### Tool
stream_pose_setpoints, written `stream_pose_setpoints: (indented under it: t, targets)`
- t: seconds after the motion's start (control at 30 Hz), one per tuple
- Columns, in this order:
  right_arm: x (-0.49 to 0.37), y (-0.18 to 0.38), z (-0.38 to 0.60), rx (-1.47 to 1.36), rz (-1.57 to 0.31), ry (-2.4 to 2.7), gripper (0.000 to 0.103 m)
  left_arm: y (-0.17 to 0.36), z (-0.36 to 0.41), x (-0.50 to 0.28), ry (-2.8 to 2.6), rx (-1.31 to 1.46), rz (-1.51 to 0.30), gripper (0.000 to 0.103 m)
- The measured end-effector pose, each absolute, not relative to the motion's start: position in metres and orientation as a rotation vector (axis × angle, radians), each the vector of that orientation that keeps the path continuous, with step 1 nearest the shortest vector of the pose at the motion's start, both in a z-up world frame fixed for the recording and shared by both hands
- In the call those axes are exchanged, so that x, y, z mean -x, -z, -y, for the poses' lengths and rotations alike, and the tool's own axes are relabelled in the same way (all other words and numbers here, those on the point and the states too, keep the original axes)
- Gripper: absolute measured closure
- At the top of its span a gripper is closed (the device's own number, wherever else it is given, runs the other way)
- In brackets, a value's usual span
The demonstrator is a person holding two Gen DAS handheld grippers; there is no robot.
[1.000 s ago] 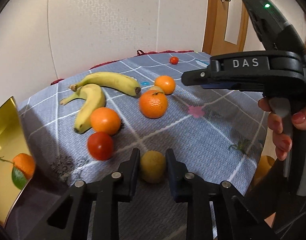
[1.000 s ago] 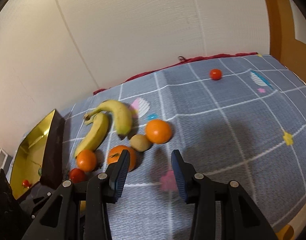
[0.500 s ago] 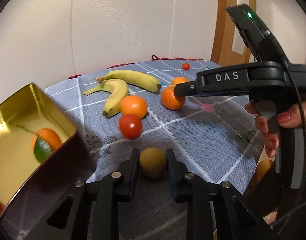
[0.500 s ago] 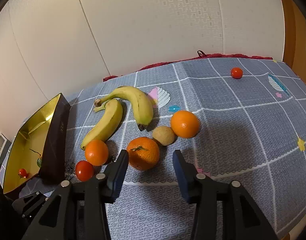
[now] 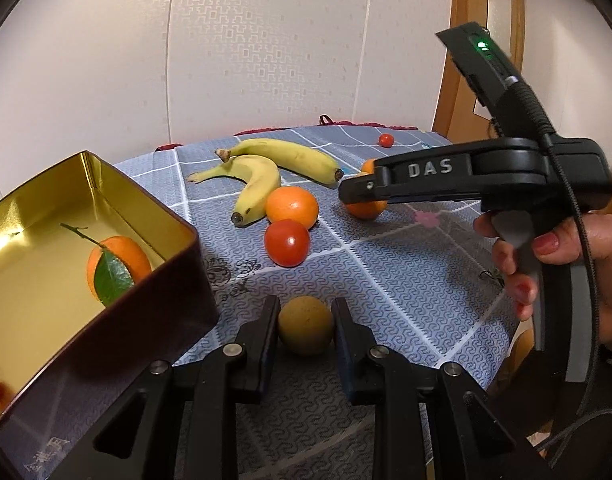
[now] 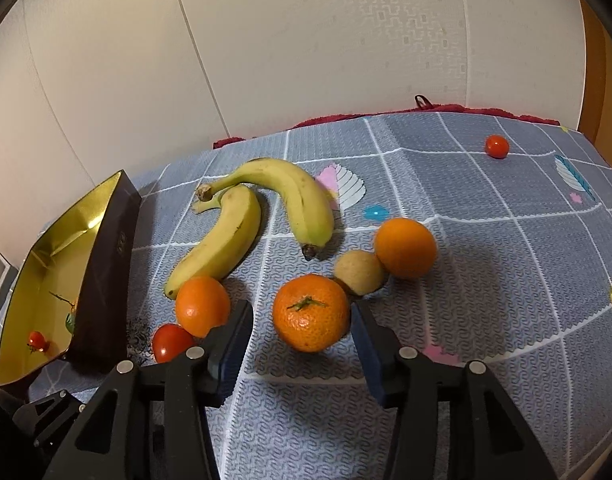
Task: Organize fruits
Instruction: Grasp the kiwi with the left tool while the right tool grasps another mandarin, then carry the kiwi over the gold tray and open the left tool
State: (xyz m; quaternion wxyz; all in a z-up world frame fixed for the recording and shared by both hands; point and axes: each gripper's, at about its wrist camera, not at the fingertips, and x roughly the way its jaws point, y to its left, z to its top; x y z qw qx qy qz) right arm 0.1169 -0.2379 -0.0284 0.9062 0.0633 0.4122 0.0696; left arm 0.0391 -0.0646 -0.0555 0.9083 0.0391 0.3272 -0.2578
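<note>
My left gripper (image 5: 305,334) is shut on a round brown-yellow fruit (image 5: 305,330), held just right of the gold tin box (image 5: 141,194). Inside the box lie a leafy mandarin (image 5: 117,266) and a small tomato (image 6: 37,340). My right gripper (image 6: 301,332) is open, its fingertips on either side of a stemmed mandarin (image 6: 310,312) without touching it. Loose on the grey cloth are two bananas (image 6: 265,216), an orange (image 6: 202,306), a tomato (image 6: 171,342), another orange (image 6: 405,246) and a second brown fruit (image 6: 360,272).
A small tomato (image 6: 496,146) sits alone far back on the right. A hand (image 5: 566,256) holds the right gripper's handle over the table's right edge. A white wall stands behind the table, with a wooden door frame (image 5: 458,80) at the right.
My left gripper, still holding the brown fruit, has swung left so the gold box now fills the left side. The right gripper has come down closer to the stemmed mandarin.
</note>
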Motion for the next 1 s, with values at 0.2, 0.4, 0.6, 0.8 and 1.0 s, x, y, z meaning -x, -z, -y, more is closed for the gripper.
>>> stream_pose_setpoints:
  t: [0.2, 0.4, 0.6, 0.8, 1.0]
  targets:
    - [-0.121, 0.034, 0.234, -0.118, -0.862, -0.133, 0.052, 0.055, 0.062, -0.035, 0.532, -0.077, -0.675, 0.076]
    - [-0.121, 0.035, 0.233, -0.096, -0.857, -0.119, 0.061, 0.055, 0.062, -0.036, 0.531, -0.075, -0.675, 0.076]
    - [-0.118, 0.034, 0.235, -0.093, -0.855, -0.124, 0.063, 0.055, 0.062, -0.036, 0.532, -0.074, -0.674, 0.076]
    - [-0.114, 0.033, 0.239, -0.129, -0.864, -0.124, 0.063, 0.055, 0.061, -0.036, 0.531, -0.073, -0.674, 0.076]
    - [-0.109, 0.026, 0.241, -0.153, -0.859, -0.114, 0.063, 0.054, 0.061, -0.038, 0.532, -0.065, -0.681, 0.077]
